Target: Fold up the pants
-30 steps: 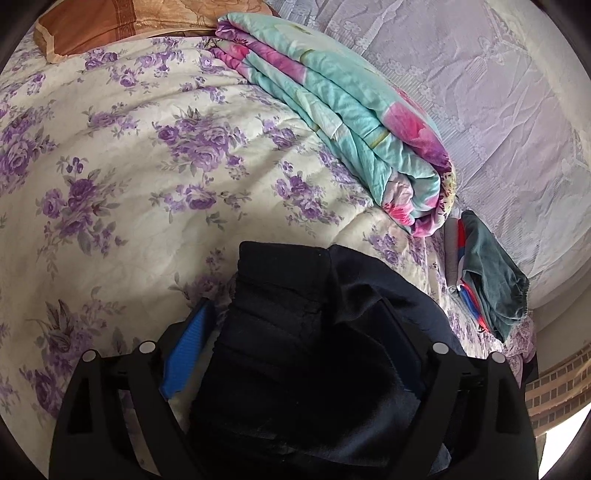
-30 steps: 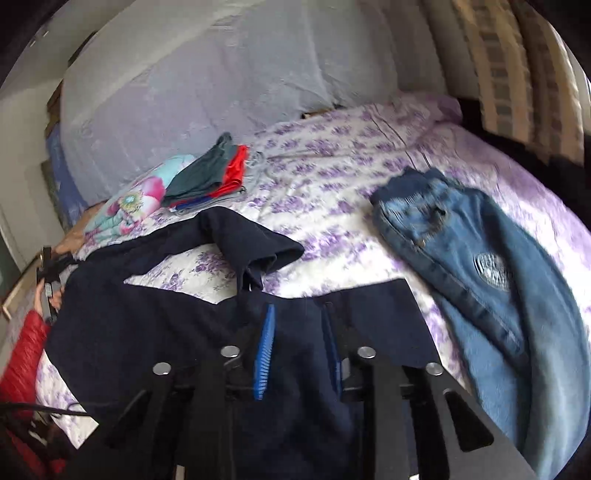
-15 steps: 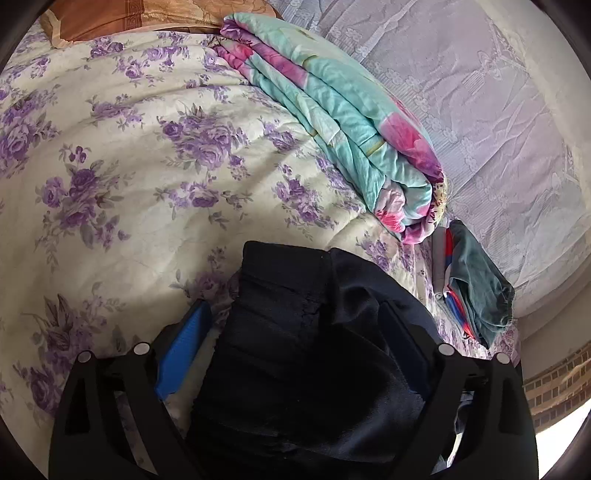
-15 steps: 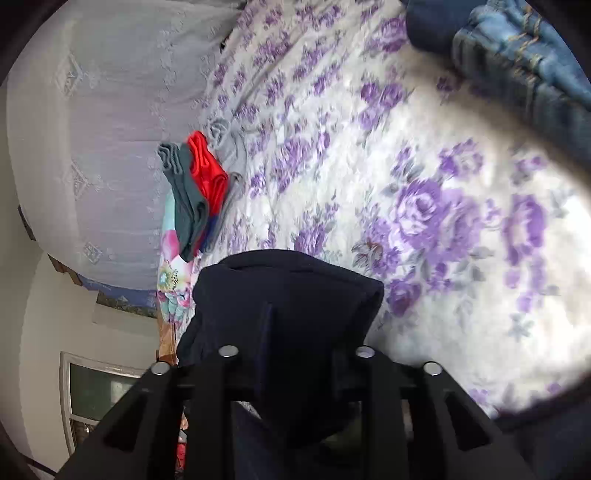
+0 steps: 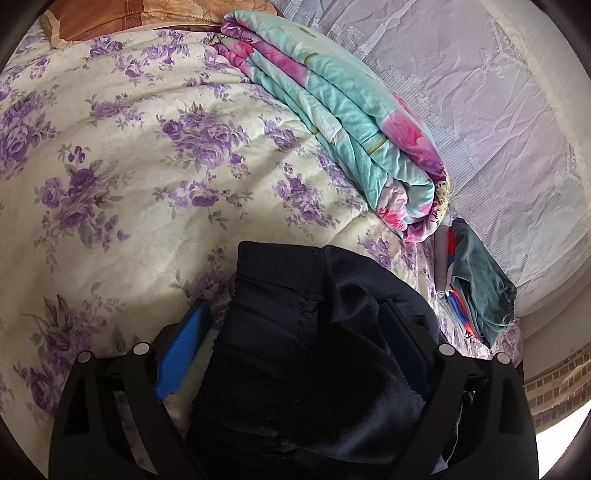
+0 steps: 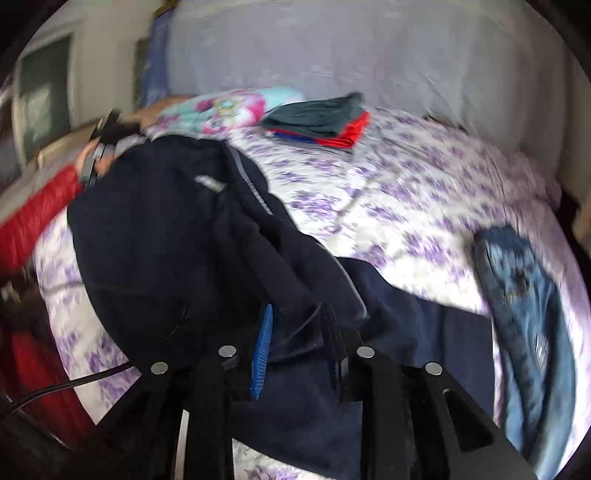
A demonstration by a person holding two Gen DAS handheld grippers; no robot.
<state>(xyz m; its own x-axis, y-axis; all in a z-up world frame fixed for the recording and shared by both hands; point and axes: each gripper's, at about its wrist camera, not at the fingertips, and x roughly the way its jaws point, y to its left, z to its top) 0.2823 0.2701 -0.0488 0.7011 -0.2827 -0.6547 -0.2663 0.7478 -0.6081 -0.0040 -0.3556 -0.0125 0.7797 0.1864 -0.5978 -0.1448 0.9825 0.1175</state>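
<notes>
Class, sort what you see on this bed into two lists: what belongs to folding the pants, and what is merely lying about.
Belongs to the job:
- dark navy pants
- left gripper, open around the fabric
- right gripper, jaws opening, fabric between them

Lying about:
- blue jeans
- folded clothes stack
- turquoise floral quilt
- brown pillow

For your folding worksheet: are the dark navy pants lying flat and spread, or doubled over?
Doubled over, untidily: the navy pants have one part flopped across another on the bedspread.
</notes>
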